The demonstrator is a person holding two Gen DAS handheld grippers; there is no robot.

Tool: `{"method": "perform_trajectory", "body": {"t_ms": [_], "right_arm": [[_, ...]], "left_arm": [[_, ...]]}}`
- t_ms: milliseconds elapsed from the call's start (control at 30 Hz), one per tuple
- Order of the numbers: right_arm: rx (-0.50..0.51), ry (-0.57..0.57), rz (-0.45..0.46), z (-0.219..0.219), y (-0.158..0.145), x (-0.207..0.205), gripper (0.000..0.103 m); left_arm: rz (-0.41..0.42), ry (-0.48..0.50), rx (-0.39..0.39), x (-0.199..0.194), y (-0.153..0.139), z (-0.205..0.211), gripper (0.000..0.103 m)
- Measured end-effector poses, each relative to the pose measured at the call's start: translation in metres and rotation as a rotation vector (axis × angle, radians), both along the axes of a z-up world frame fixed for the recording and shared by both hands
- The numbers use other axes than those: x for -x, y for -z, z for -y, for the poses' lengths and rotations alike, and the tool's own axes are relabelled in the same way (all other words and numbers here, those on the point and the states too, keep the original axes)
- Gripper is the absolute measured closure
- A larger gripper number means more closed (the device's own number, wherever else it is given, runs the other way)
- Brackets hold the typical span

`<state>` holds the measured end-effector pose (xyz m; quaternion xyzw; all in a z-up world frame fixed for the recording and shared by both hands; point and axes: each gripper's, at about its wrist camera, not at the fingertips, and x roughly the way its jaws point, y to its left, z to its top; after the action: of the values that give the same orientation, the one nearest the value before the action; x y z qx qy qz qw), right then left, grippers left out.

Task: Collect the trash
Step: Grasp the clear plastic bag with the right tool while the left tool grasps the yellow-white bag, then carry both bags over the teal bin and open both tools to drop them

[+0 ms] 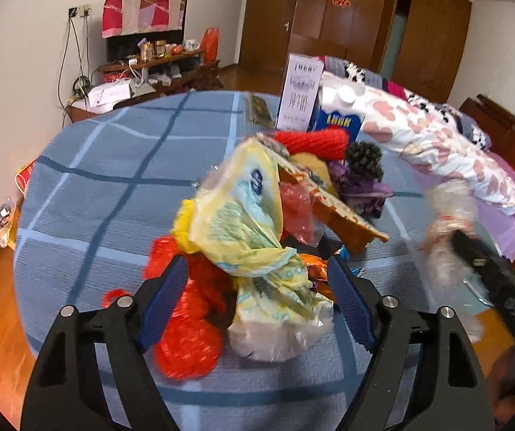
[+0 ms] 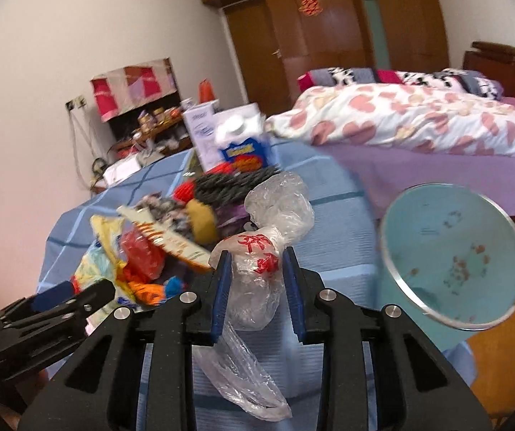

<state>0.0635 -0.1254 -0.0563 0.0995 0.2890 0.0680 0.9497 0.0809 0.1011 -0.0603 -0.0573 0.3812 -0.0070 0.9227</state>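
Note:
A heap of trash lies on a round table with a blue checked cloth [image 1: 113, 165]. My left gripper [image 1: 257, 269] is open, its blue pads on either side of a yellow plastic bag [image 1: 243, 222], with a red plastic bag [image 1: 185, 337] just below. An orange carton piece [image 1: 343, 222] and yarn balls lie behind. My right gripper [image 2: 255, 262] is shut on a clear plastic bag with red print [image 2: 257, 262], held above the table edge; it also shows blurred in the left wrist view [image 1: 447, 222]. The left gripper shows at lower left of the right wrist view [image 2: 74, 294].
A white box [image 1: 300, 89] and a blue carton [image 1: 340, 115] stand at the table's far side. A round teal stool top [image 2: 454, 255] is right of the table. A bed with a heart-print quilt [image 2: 401, 122] lies beyond. A cluttered wooden shelf [image 1: 157, 68] stands by the wall.

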Motion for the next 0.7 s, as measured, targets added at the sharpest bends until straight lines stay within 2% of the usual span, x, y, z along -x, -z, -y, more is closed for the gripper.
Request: {"method": "perform_trajectory", "body": {"t_ms": [100,133,200,233,433,567,700], "right_arm": [[0.008,0.044,0.014,0.014,0.0,0.006,0.073],[0.01,0.052,0.014,0.019,0.001,0.008,0.073],[0.016,0.067,0.016,0.028,0.003,0.012,0.073],[0.017,0.077,0.018,0.033,0.003,0.014,0.073],[0.021,0.157,0.048,0.063,-0.001,0.022,0.073],[0.043,0.225,0.076,0.092,-0.008,0.03,0.073],[0.111,0.307,0.088,0.118,-0.01,0.033,0.073]], "left_arm": [[-0.036,0.004,-0.003,-0.009,0.014,0.005,0.049],[-0.032,0.005,0.003,-0.009,0.016,0.004,0.05],[-0.013,0.007,-0.014,-0.008,0.015,0.006,0.062],[-0.006,0.009,-0.023,-0.008,0.014,0.007,0.064],[0.033,0.026,-0.049,-0.002,0.007,0.013,0.07],[0.096,0.038,-0.064,0.011,-0.013,0.022,0.07],[0.151,0.118,-0.067,0.019,-0.032,0.045,0.07]]}}
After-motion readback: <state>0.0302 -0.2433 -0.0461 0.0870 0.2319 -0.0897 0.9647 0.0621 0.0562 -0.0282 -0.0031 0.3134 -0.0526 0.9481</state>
